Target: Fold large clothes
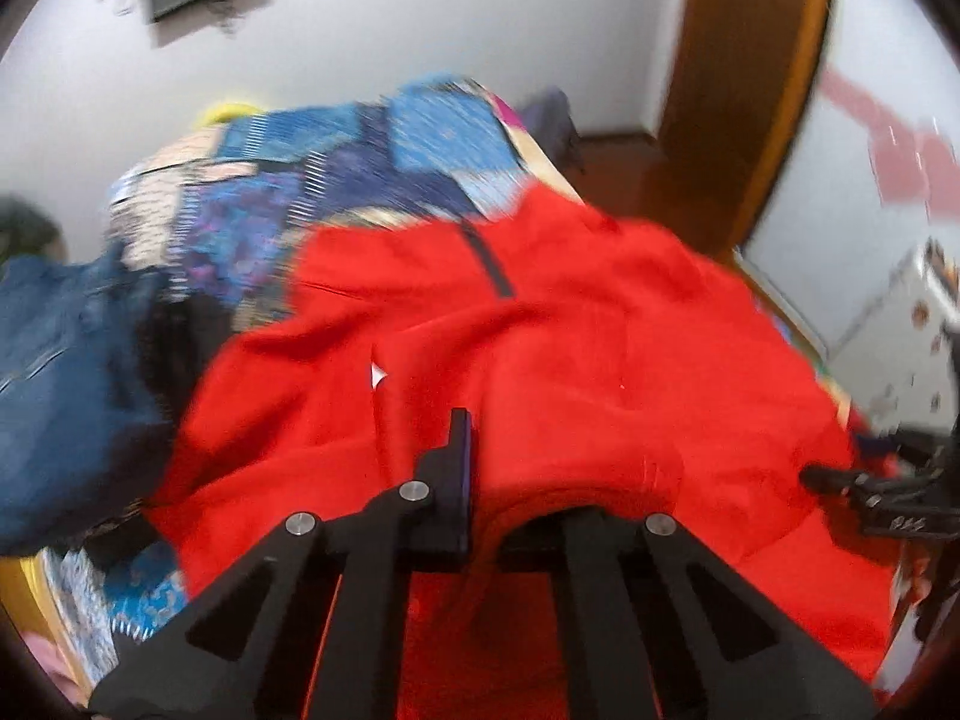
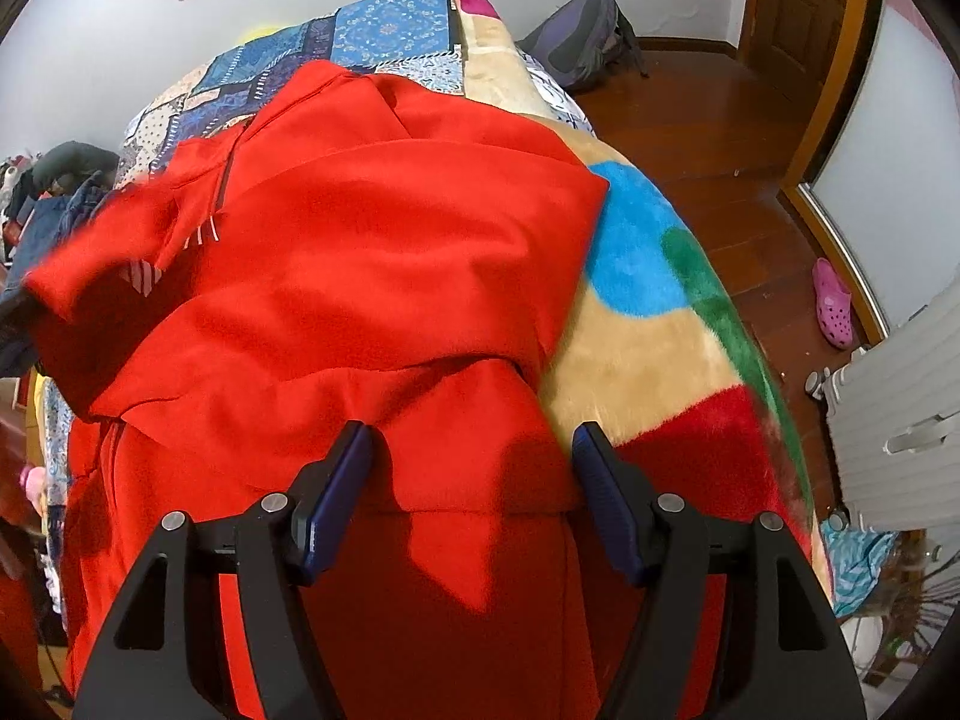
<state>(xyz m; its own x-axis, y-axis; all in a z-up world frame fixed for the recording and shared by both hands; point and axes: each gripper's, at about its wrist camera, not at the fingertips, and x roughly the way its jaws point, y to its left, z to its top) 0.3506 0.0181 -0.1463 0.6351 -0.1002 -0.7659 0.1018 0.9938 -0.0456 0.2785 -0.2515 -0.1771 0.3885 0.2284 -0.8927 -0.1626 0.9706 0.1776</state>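
Black fingers of the left gripper (image 1: pixel 474 480) were pinched shut on the red garment (image 1: pixel 540 348) spread over the bed (image 2: pixel 648 324), the right gripper (image 2: pixel 474 468) hovered wide and empty, so a fold seemed underway, needing its own grip next.

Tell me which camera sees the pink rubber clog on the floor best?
The right wrist view. The pink rubber clog lies sharp and whole on the brown wooden floor, beside the bed. The left wrist view is blurred and filled by the red garment; no clog shows there.
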